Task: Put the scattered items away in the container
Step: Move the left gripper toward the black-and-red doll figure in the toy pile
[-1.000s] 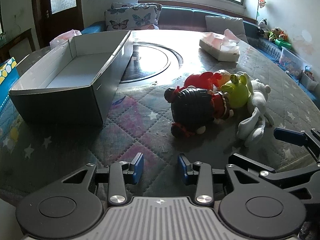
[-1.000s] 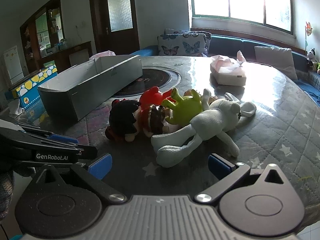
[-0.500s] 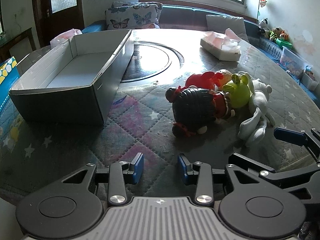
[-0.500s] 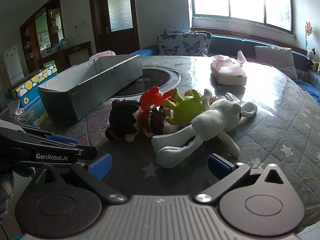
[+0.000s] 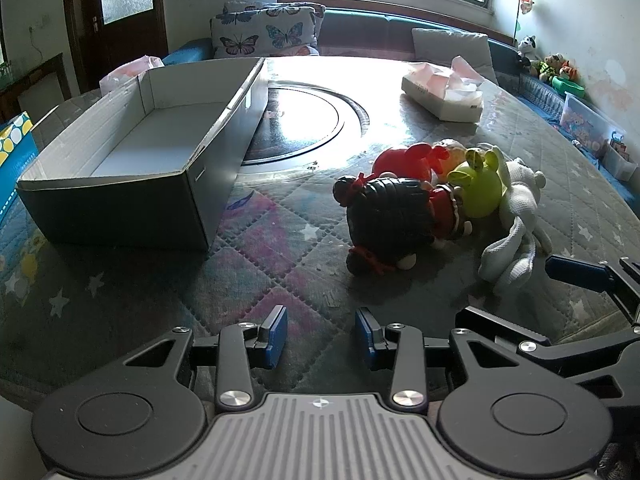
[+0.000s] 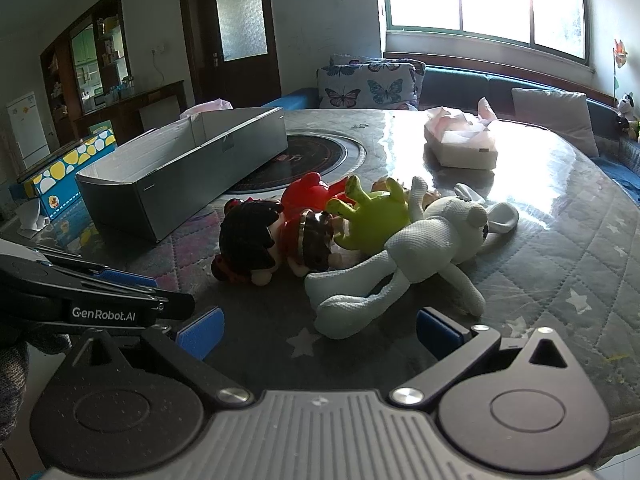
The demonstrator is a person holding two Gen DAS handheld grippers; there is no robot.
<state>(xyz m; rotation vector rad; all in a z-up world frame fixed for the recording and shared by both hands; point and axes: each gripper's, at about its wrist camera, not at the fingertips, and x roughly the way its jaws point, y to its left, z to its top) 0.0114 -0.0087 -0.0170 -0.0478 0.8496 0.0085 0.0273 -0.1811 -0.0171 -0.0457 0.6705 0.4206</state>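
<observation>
On the left of the table (image 5: 132, 280) sits the long grey box (image 5: 132, 148), open at the top and with nothing in it that I can see, its long side running away from me so I can drop things in from above. None of the toys is in it yet.

My left tongs (image 5: 321, 336) hang low over the quilted cloth, tilted down, jaws apart and holding nothing. They sit between the box and the heap, so a short reach to the right meets a toy and a short swing to the left meets the box.

Next comes the heap, the toys touching one another: the black-haired doll (image 5: 390, 220) nearest me, the red toy (image 5: 400, 160) behind it, the green frog (image 5: 480, 190) beside that, and the white rabbit (image 6: 436, 240) sprawled on the right with its legs toward me.

My right tongs (image 6: 318, 330) are spread wide and empty, just short of the rabbit's legs; I judge the rabbit my first pick.

Beyond, the tissue box (image 6: 462, 146) stands well apart.
</observation>
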